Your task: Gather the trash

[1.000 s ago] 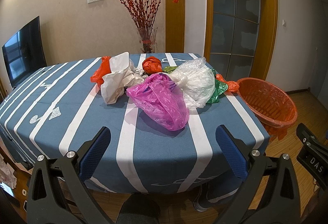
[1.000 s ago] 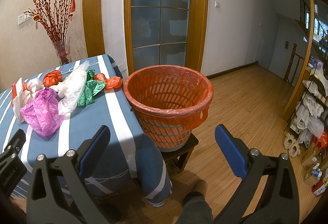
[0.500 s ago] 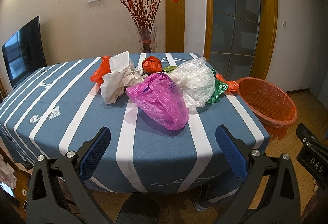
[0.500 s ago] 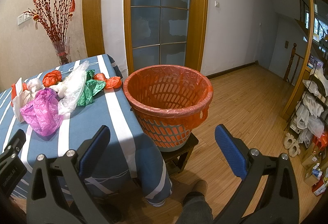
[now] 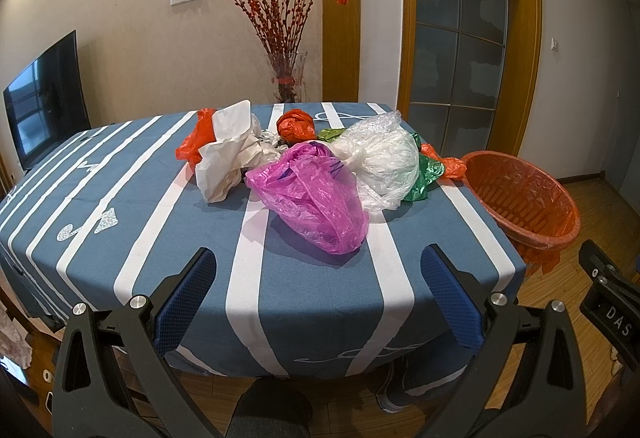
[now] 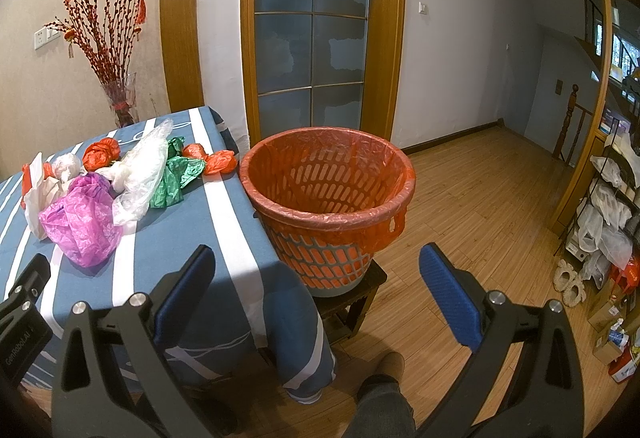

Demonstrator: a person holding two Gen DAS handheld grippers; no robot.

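Observation:
A heap of crumpled plastic bags lies on the blue striped tablecloth (image 5: 132, 222): a magenta bag (image 5: 316, 197) nearest me, a clear white bag (image 5: 384, 161), a white paper bag (image 5: 228, 153), a green bag (image 5: 426, 173) and orange bags (image 5: 294, 123). The orange-lined basket (image 6: 326, 197) stands on a low stool beside the table's right edge. My left gripper (image 5: 318, 294) is open and empty over the table's near edge. My right gripper (image 6: 316, 290) is open and empty, in front of the basket.
A glass vase of red branches (image 5: 286, 81) stands behind the table. A TV (image 5: 44, 93) is at the left wall. A glass door (image 6: 312, 29) is behind the basket. Shelves with bags (image 6: 608, 205) stand at the far right on the wooden floor.

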